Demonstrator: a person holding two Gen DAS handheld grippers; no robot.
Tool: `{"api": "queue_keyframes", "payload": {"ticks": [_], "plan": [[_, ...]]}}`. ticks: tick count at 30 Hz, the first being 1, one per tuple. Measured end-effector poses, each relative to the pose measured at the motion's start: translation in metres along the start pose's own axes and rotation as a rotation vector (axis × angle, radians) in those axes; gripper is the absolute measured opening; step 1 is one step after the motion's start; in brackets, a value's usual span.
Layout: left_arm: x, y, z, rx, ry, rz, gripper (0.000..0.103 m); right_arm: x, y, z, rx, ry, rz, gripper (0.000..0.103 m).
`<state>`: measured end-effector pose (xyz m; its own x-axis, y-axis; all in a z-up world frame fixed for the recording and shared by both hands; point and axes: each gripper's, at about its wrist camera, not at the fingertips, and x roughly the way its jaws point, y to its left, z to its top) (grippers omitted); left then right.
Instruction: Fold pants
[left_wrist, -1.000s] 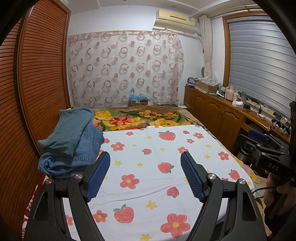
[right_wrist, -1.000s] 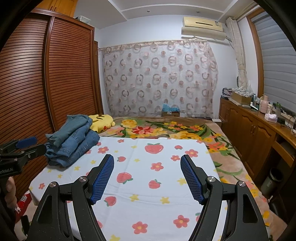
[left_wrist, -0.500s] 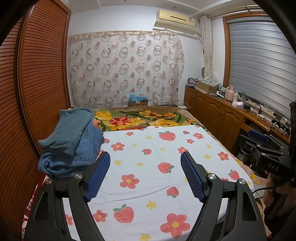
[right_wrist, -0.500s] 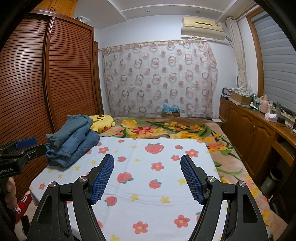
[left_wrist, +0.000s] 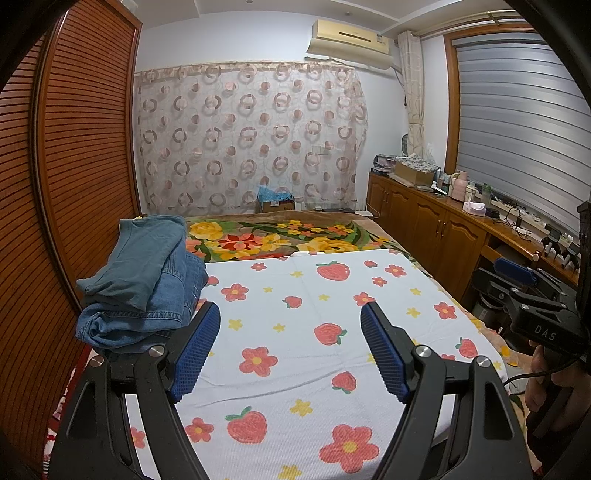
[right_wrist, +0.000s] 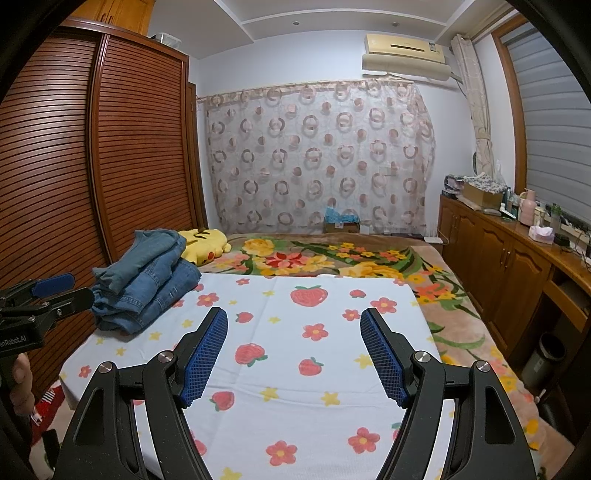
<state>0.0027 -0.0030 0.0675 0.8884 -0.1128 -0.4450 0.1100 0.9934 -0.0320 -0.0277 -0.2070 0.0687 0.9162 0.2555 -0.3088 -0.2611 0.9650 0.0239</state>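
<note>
While you hold both tools level over near edge of strawberry-print sheet (right_wrist: 325, 369), left gripper (left_wrist: 290, 349) and right gripper (right_wrist: 293, 350) stand spread wide, nothing between blue pads. Pile of denim pants (left_wrist: 144, 284) sits at sheet's left edge, toward far left corner, against wooden wardrobe (right_wrist: 74, 166); just beyond your left gripper's left finger (left_wrist: 195, 350), well left of right gripper's.
</note>
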Motion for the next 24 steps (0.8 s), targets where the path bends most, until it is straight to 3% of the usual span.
{"api": "queue_keyframes", "payload": {"ticks": [24], "plan": [[-0.0001,0.0,-0.0005,0.0,-0.001,0.0,0.079,-0.0005,0.0004,0.001,-0.004,-0.006,-0.002,0.077]]}}
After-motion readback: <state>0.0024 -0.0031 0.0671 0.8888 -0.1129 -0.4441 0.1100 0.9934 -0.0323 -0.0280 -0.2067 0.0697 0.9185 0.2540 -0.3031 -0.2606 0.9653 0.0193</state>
